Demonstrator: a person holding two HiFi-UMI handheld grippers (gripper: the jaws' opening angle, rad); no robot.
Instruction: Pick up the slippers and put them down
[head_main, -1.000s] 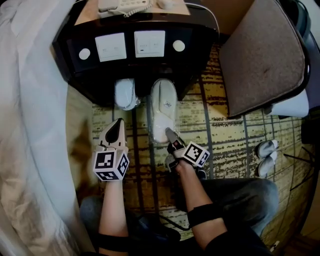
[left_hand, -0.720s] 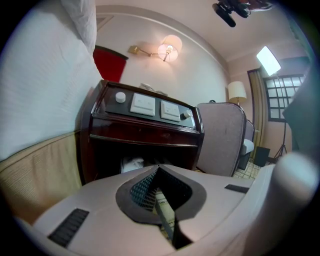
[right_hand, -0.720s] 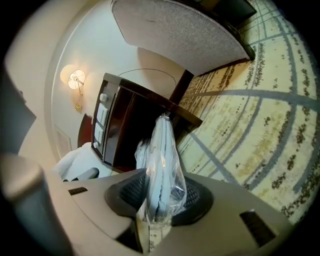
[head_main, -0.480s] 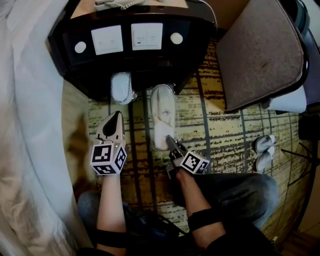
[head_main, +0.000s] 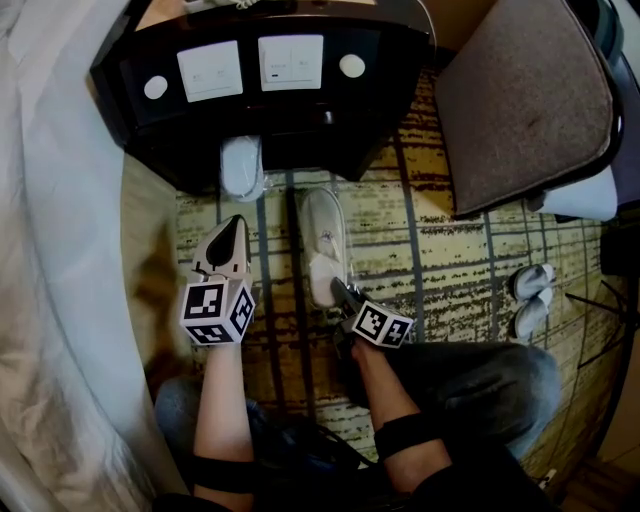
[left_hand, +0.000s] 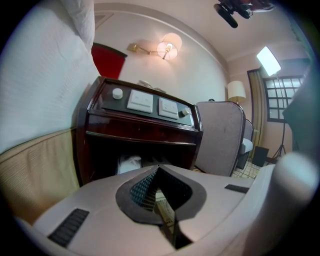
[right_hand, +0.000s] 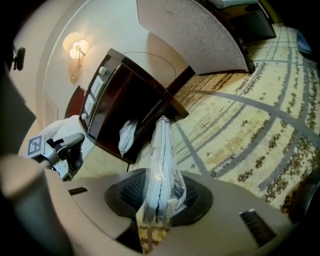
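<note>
A pair of white slippers in a clear plastic bag (head_main: 324, 243) lies lengthwise on the patterned carpet in front of the dark nightstand (head_main: 262, 118). My right gripper (head_main: 336, 287) is shut on its near end; in the right gripper view the slipper bag (right_hand: 160, 162) stands edge-on between the pads. A second bagged pair (head_main: 243, 166) sits under the nightstand, and the right gripper view shows that second bag (right_hand: 127, 136) too. My left gripper (head_main: 234, 226) is shut and empty, hovering left of the held pair. In its own view the left gripper (left_hand: 158, 170) points at the second bag (left_hand: 128, 162).
A bed with white linen (head_main: 55, 260) fills the left side. A padded grey chair (head_main: 522, 96) stands at the right of the nightstand. Another pair of pale slippers (head_main: 530, 299) lies on the carpet at far right. The person's knees are just behind the grippers.
My right gripper has drawn the bagged slippers out from under the nightstand, toward the person and lower. The left gripper has stayed where it was.
</note>
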